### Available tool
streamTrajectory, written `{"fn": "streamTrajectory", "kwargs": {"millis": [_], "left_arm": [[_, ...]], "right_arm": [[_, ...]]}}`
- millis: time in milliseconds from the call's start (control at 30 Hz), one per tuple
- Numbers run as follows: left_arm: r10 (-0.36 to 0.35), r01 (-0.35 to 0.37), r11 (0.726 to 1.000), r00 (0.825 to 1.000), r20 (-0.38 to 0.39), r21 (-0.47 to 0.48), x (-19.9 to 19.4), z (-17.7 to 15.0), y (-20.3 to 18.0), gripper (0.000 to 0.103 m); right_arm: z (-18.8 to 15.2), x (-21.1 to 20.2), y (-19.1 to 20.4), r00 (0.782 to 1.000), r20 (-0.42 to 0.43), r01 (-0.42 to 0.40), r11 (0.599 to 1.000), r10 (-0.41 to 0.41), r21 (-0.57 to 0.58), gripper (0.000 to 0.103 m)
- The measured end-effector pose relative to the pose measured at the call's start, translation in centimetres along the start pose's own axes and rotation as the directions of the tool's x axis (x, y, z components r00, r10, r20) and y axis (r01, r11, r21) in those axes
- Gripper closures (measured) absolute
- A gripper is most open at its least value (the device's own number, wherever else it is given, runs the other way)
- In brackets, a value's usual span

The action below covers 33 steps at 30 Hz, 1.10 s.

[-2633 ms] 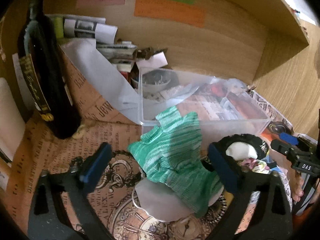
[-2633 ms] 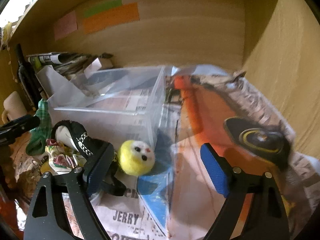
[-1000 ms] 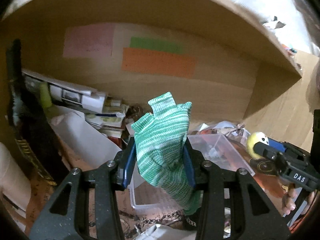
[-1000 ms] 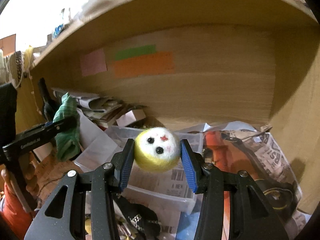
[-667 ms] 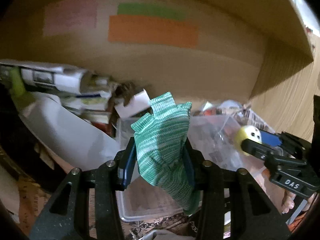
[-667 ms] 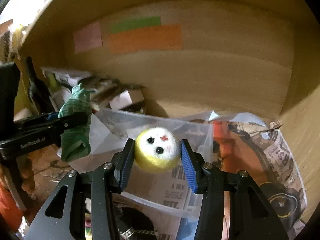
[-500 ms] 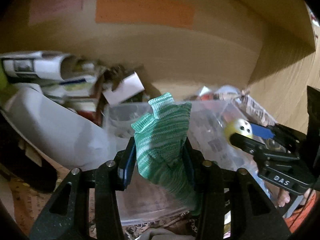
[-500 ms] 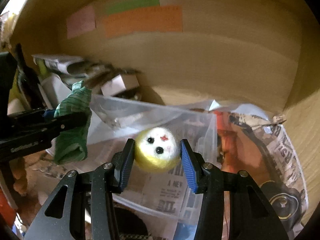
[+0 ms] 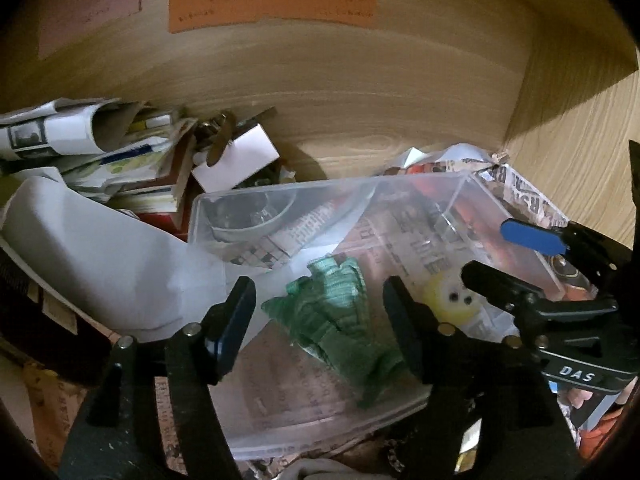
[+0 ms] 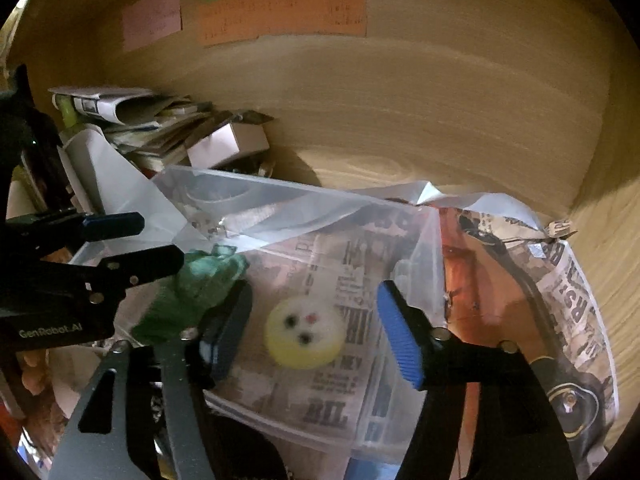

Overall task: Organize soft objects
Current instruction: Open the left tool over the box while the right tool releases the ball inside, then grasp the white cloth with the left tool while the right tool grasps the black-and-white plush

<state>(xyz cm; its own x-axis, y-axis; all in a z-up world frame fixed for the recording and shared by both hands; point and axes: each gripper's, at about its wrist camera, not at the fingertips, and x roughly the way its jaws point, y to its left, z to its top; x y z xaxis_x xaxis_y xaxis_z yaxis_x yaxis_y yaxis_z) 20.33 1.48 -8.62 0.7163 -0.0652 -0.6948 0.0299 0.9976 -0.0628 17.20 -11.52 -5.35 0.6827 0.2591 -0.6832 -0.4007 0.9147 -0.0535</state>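
Inside clear plastic bin [image 9: 248, 420]: green knit glove [image 9: 340, 320], limp and light, likely best pinched at a bunched fold; yellow felt ball [image 10: 305, 332], squashy and light, best taken across its middle. Left gripper [image 9: 320, 320] and right gripper [image 10: 314, 330] both hover above the bin, jaws apart, holding nothing.

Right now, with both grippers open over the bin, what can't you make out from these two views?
- Yellow ball: blurred in the right wrist view; resting or still falling, unclear.
- Green sock: its far end is hidden behind the left gripper in the right wrist view.
- Clear bin: near wall cut off by the gripper bodies in both views.
- Orange note: writing too small and dim.
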Motion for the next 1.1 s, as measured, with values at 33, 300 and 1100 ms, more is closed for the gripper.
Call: {"fn": "streamTrajectory", "kwargs": {"millis": [33,300,1100], "left_arm": [[-0.001,0.001,1.000,1.000,0.008,-0.001,-0.4,0.0,0.1,0.035],[-0.013,0.012,1.000,0.992,0.128,0.012,-6.0,-0.4,0.2,0.007],[0.047,-0.048,0.997,0.999,-0.014,-0.052,-6.8,-10.5,2.1,0.001]], "right_arm": [[0.0,-0.5,0.0,1.000,0.011,-0.002,1.000,0.002,-0.001,0.038],[0.3,-5.3,0.5,0.991,0.132,-0.019,1.000,0.021,-0.015,0.023],[-6.5,-3.9,1.9,0.985,-0.023,-0.170,0.985,0.170,0.005,0.036]]}}
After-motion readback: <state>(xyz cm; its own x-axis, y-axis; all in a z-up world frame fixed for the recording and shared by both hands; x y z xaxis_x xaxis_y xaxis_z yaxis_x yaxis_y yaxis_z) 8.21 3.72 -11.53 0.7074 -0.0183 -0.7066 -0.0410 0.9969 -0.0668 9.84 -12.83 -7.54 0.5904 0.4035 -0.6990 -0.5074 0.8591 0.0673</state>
